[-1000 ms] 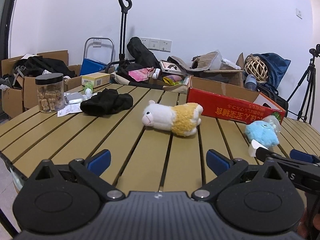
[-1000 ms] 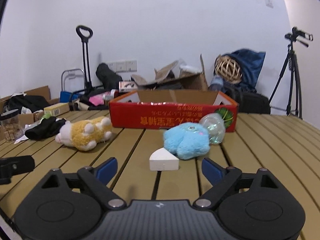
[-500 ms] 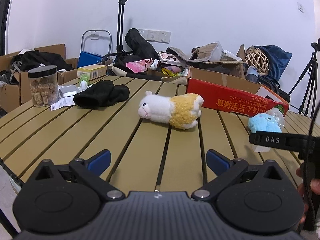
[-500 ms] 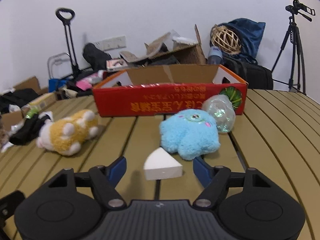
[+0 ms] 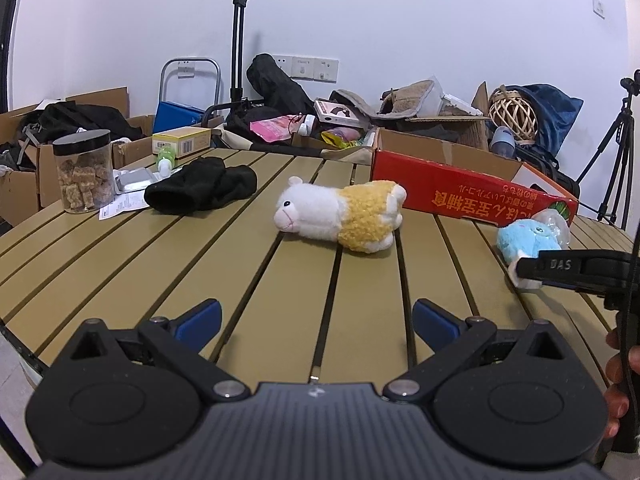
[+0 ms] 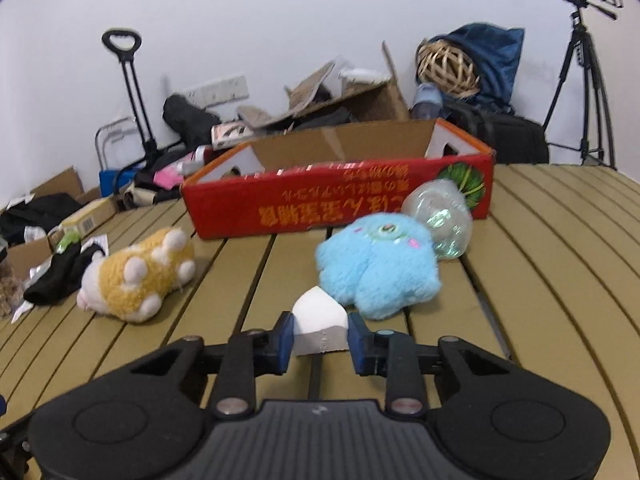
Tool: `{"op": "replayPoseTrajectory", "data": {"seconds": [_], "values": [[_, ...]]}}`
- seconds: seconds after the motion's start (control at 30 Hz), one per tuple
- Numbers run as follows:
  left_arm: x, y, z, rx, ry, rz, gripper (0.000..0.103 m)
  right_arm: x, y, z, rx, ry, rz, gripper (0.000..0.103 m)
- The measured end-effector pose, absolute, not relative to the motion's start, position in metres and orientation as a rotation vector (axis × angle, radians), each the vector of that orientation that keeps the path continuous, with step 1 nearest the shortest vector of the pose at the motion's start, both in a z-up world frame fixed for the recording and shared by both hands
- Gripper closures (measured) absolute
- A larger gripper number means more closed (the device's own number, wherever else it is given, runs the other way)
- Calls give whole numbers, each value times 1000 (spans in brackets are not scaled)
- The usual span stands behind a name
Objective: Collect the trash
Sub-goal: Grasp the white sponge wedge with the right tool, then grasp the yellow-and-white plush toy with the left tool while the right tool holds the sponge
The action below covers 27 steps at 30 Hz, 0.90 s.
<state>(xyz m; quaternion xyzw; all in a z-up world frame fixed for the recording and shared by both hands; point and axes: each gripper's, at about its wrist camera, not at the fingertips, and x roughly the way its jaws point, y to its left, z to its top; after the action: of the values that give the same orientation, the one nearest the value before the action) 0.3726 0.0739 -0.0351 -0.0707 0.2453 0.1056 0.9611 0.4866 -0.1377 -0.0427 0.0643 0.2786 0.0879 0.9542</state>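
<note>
Right gripper, nearest to you: its jaws have come in narrow and both blue pads press the sides of the white wedge-shaped scrap, which rests on the slatted table near its front edge. The grip looks to sit on the wedge's blunt rear end only, so judge it shallow: lift straight up and slowly, and keep the gripper level so the piece does not pivot out.

Just beyond the wedge, touching or nearly touching its tip, lies the blue plush toy; raise the wedge clear before you carry it forward, or you will drag the toy. Behind the toy, a crumpled clear plastic bottle leans against the red cardboard box, which stands open-topped towards the table's far edge and is probably the place for trash. Carry over its near wall, then release inside.

Left gripper: jaws wide, nothing between them, hanging over the front edge. Keep it back from the yellow-and-white plush at mid-table.
</note>
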Motion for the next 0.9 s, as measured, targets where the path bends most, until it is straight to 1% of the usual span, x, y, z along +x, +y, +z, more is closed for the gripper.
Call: {"op": "replayPoseTrajectory", "data": {"seconds": [0.13,0.53,0.7,0.9], "values": [[371,74,-34,-137,496,204,0,481,-144,-38,159,530,170,81],[391,67,-19,-96,487,159,0,471,-183,-29,291,470,131,82],[419,58,-7,-23,499,160,0,471,-206,-29,350,456,98,82],[481,47,8,107,552,133,0,469,-228,-28,399,424,37,82]]}}
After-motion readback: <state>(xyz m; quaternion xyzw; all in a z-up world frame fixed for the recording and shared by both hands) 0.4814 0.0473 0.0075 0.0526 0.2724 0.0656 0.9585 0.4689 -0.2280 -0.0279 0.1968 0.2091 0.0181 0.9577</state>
